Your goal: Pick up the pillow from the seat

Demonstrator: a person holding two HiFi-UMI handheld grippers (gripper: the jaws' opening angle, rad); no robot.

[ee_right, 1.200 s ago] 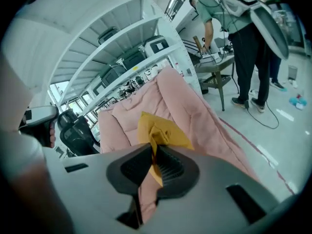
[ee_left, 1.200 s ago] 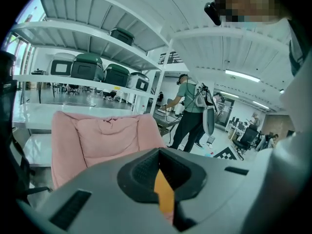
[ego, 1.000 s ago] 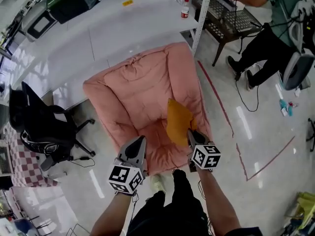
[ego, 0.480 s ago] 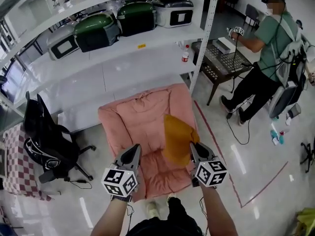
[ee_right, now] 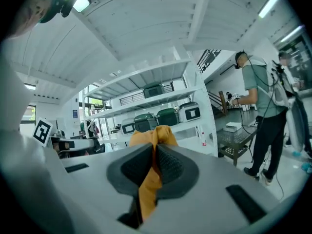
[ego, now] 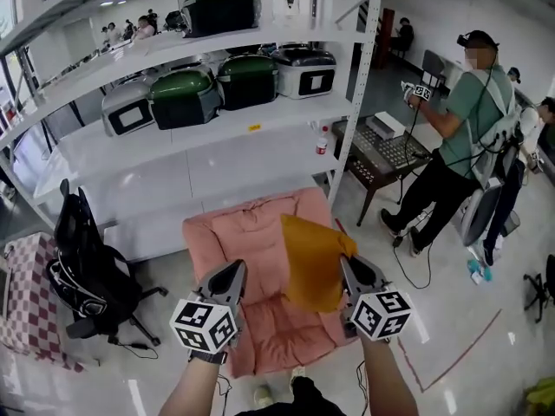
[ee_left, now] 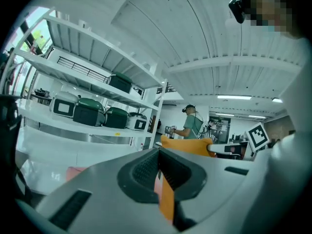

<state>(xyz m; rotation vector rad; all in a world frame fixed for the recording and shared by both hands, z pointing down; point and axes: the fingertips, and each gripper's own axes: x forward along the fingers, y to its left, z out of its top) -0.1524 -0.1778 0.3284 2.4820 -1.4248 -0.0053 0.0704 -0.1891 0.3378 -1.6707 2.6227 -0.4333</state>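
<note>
With the right gripper [ego: 349,265] jaws clamped on a fold of the orange pillow [ego: 314,263], which hangs clear above the pink armchair seat [ego: 244,232], and the left gripper [ego: 234,271] jaws closed on nothing, the pick-up appears essentially complete; the next move calls for maintaining clamp pressure.

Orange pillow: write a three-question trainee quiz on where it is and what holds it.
1. True or false: the pillow lies flat on the pink armchair.
2. Which gripper pinches the pillow? A) left gripper B) right gripper C) both
3. Fill in: the left gripper's jaws are ____, with nothing between them.
Key: 1 false, it hangs from the right gripper; 2 B; 3 shut.
</note>
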